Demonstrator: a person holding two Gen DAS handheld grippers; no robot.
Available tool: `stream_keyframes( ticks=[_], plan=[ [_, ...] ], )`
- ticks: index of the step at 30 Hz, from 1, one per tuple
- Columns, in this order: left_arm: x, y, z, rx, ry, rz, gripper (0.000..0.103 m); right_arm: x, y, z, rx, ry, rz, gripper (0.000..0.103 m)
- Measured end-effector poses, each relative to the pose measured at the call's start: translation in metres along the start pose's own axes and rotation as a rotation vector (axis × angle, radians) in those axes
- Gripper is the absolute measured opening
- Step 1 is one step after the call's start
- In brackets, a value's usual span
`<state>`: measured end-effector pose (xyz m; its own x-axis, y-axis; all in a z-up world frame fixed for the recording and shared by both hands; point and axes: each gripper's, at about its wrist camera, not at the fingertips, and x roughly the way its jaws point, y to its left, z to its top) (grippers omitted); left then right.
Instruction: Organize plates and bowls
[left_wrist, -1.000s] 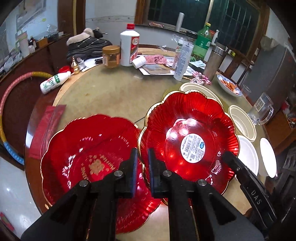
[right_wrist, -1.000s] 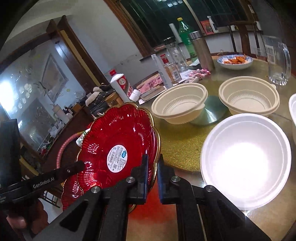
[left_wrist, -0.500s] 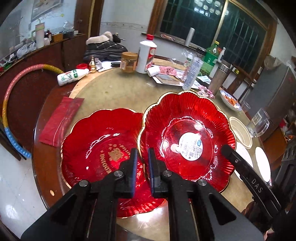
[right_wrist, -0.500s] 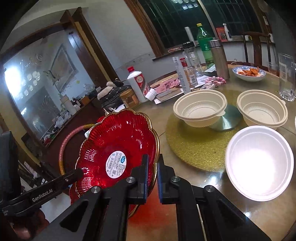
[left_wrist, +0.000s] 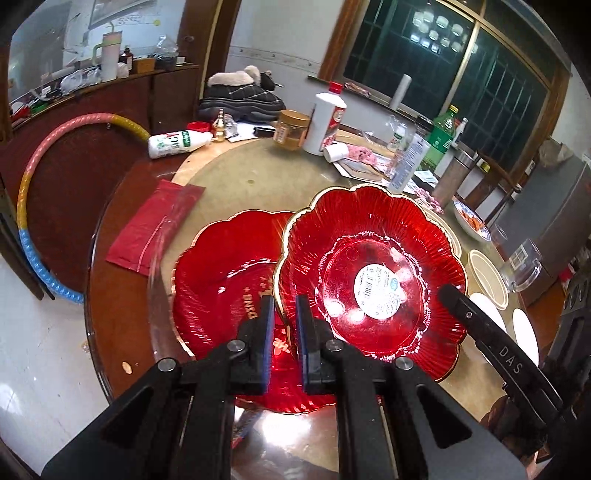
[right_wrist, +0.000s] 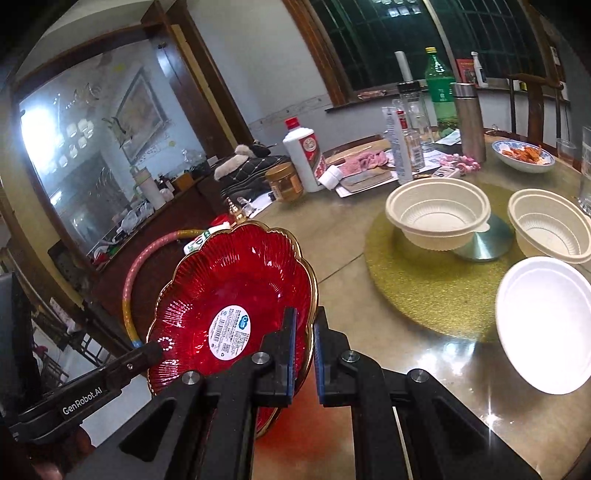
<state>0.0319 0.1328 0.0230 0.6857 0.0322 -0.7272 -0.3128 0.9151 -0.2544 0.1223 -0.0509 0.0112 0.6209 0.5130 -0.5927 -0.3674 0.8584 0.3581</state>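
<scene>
I have both grippers, left (left_wrist: 283, 328) and right (right_wrist: 303, 347), pinching opposite rims of the labelled red plate (left_wrist: 369, 273), tilted above a second red plate (left_wrist: 221, 280).

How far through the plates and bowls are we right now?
Nothing looks stacked yet. In hand: the left gripper and right gripper each pinch a rim of the stickered red plate, lifted and overlapping the second red plate on the table. Left: set it down there, then sort the two beige bowls and white bowl, all separate.
</scene>
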Motion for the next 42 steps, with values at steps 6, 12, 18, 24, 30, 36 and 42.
stream_keyframes(
  ticks=[6, 12, 18, 24, 30, 36, 42],
  plan=[
    [-0.005, 0.017, -0.001, -0.03, -0.012, 0.014, 0.009, 0.009, 0.017, -0.001, -0.03, 0.016, 0.015, 0.008],
    [-0.007, 0.033, -0.001, -0.054, -0.022, 0.033, 0.009, 0.017, 0.033, -0.005, -0.052, 0.032, 0.028, 0.008],
    [-0.007, 0.039, -0.002, -0.064, -0.03, 0.05, 0.009, 0.023, 0.041, -0.007, -0.062, 0.036, 0.041, 0.008],
    [-0.004, 0.042, -0.003, -0.07, -0.029, 0.063, 0.009, 0.029, 0.041, -0.008, -0.07, 0.041, 0.048, 0.008],
    [0.0, 0.038, -0.004, -0.057, -0.027, 0.075, 0.009, 0.032, 0.037, -0.011, -0.06, 0.033, 0.046, 0.008],
    [0.007, 0.029, -0.004, -0.029, -0.026, 0.108, 0.009, 0.034, 0.029, -0.014, -0.037, 0.025, 0.055, 0.008],
    [0.011, 0.023, -0.006, -0.004, -0.025, 0.126, 0.01, 0.035, 0.022, -0.014, -0.025, 0.021, 0.047, 0.008]
  ],
)
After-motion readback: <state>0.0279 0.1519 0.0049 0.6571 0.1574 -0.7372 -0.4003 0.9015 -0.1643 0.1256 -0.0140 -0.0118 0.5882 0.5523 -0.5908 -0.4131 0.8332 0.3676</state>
